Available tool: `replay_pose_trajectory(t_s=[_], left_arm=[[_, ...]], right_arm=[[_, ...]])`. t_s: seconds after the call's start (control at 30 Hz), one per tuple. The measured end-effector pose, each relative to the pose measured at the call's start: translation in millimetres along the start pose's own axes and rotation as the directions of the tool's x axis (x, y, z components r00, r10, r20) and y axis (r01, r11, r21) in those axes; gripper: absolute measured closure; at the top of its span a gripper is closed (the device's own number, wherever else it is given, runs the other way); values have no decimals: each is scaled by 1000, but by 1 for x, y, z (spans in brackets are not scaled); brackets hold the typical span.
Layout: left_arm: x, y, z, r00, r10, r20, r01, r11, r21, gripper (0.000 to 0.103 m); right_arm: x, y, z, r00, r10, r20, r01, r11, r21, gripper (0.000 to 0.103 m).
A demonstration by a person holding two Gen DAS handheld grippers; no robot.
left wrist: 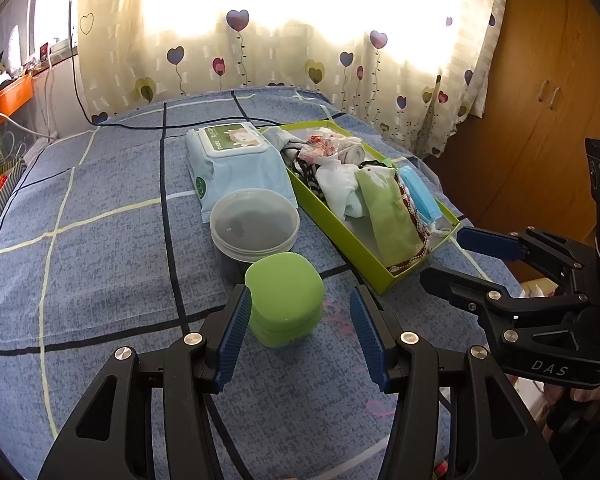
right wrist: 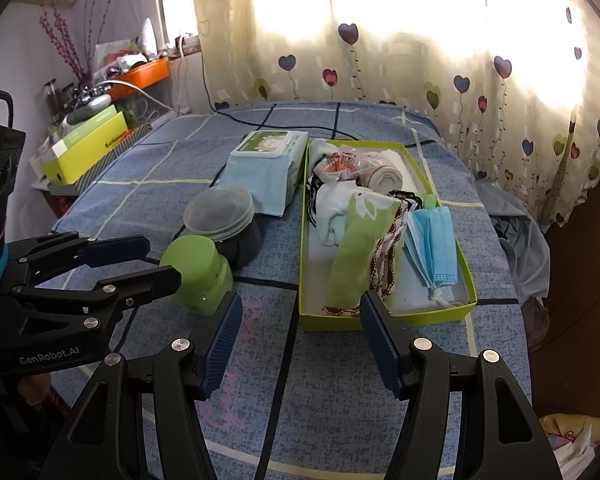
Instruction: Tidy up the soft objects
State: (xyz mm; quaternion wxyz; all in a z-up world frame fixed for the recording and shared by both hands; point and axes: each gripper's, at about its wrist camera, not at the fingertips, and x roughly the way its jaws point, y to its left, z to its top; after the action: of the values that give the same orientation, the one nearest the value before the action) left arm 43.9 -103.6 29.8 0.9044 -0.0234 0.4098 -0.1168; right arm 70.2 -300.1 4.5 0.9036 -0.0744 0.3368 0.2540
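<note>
Blue checked bedspread (left wrist: pixel 100 240) fills the frame; left gripper (left wrist: pixel 296 332), fingers apart, straddles the green container (left wrist: pixel 284 296), apparently to grasp it; right gripper (right wrist: pixel 300 340) waits open before the green box (right wrist: pixel 384 322).

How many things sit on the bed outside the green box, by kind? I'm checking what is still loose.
Green lidded containers: 1
Clear round lidded tubs: 1
Wet-wipe packs: 1
Total: 3, all beside the green box, none inside it.
</note>
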Motion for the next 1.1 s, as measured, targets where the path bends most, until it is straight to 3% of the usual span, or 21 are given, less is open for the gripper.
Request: replay_pose_trajectory(t_s=[1.1], left_arm=[[0, 0, -2, 1000, -8, -6, 8, 1000, -7, 50]], right_arm=[[1, 0, 0, 1000, 1, -3, -1, 1000, -2, 42]])
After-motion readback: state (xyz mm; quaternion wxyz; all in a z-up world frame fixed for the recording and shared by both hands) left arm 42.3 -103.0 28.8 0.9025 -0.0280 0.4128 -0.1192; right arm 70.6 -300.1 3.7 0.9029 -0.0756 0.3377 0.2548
